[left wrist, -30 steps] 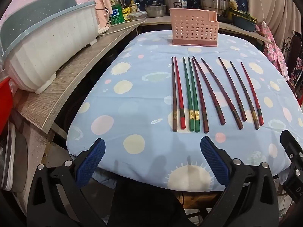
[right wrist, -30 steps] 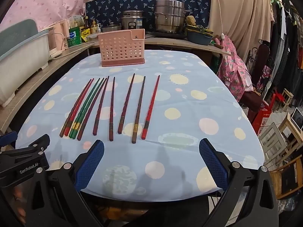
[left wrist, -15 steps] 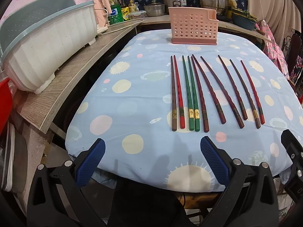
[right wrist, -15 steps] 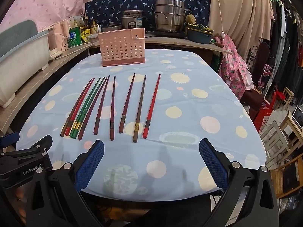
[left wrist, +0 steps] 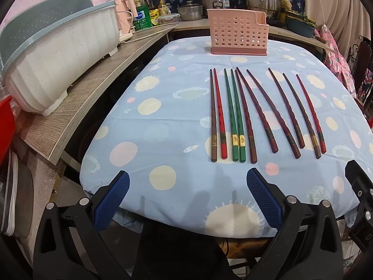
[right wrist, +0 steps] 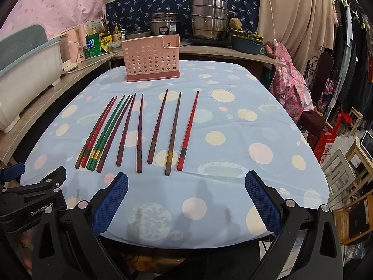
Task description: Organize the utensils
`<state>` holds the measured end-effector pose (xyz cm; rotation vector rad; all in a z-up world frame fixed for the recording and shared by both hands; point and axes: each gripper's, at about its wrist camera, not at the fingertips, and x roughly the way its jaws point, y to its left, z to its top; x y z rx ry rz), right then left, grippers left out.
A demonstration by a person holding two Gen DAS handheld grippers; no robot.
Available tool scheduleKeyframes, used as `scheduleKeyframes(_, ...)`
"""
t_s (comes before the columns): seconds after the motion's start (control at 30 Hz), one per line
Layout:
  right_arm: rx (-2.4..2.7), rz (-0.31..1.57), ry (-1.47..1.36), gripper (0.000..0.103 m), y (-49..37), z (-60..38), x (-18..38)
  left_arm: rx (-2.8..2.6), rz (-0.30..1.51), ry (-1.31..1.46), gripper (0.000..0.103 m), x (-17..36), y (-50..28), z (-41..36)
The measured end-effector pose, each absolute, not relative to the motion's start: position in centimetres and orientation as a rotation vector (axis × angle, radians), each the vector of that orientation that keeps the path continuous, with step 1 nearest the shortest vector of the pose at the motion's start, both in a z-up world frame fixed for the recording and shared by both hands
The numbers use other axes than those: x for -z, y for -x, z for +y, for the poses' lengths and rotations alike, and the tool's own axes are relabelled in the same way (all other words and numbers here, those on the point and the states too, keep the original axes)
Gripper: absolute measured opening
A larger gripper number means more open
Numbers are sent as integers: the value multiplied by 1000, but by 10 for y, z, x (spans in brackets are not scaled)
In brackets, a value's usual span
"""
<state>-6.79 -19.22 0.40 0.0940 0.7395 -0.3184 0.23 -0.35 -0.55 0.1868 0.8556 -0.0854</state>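
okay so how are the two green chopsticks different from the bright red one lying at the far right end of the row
The green chopsticks lie touching as a pair near the row's left end; the bright red chopstick lies alone, apart from its neighbour. The green ones carry bright gold bands; the red one's band is dark. All point their tips toward the pink holder.

White dish rack (left wrist: 58, 53) sits beside steel pots (right wrist: 208, 21).

Pink wall (right wrist: 58, 2), wood counter (left wrist: 77, 95) w/ pots (right wrist: 208, 21).
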Motion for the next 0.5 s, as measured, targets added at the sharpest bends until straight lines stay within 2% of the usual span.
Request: scheduleKeyframes(0.5, 323, 748, -113, 96, 62, -198, 0, 89, 852, -185, 96, 6, -9, -6)
